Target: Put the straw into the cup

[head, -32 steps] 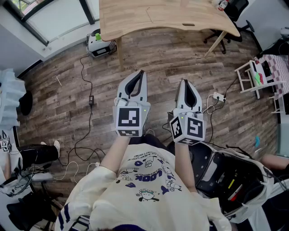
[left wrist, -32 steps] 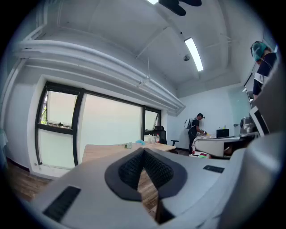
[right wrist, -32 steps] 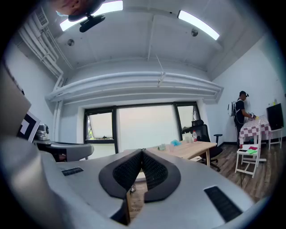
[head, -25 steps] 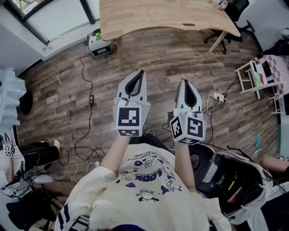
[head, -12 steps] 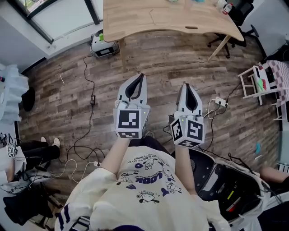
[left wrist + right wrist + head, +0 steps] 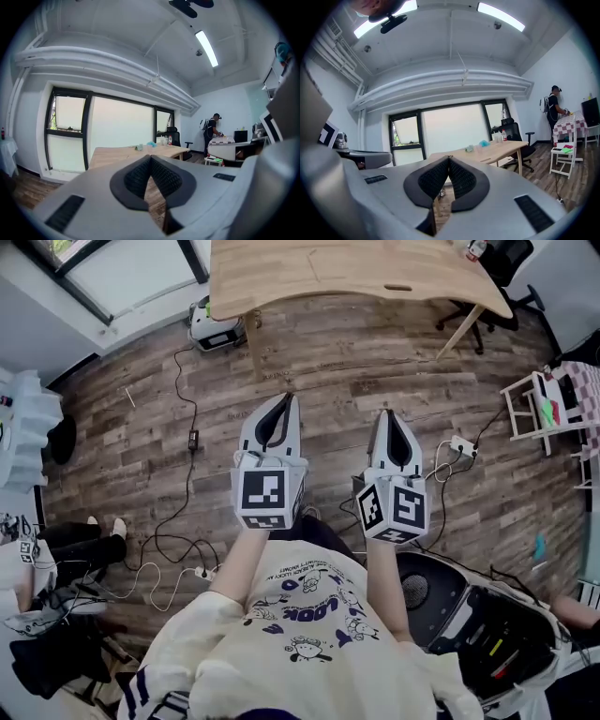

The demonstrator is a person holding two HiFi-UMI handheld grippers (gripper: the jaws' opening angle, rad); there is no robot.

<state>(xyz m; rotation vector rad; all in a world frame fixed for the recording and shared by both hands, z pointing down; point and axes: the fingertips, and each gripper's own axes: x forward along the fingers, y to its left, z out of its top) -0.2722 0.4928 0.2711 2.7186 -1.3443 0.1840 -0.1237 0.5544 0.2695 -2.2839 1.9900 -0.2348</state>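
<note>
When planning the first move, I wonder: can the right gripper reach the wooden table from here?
Probably not yet: the right gripper, jaws shut and empty, hangs over floor well short of the wooden table. Nothing blocks the way.

- Office or shared workroom, by every sign.
- Long pale wooden desk (image 6: pixel 356 273), with a black swivel chair (image 6: pixel 513 131) at its end.
- Wide windows (image 6: pixel 454 129) in dark frames, with strip lights (image 6: pixel 206 47) and white pipes (image 6: pixel 450 82) overhead.
- Wood-plank floor (image 6: pixel 337 371) crossed by loose cables (image 6: pixel 183 399), with a power strip (image 6: pixel 462 444) among them.
- At the far wall, a person (image 6: pixel 553 110) standing at a checked table (image 6: pixel 572 123) beside a dark monitor (image 6: pixel 590 110).
</note>
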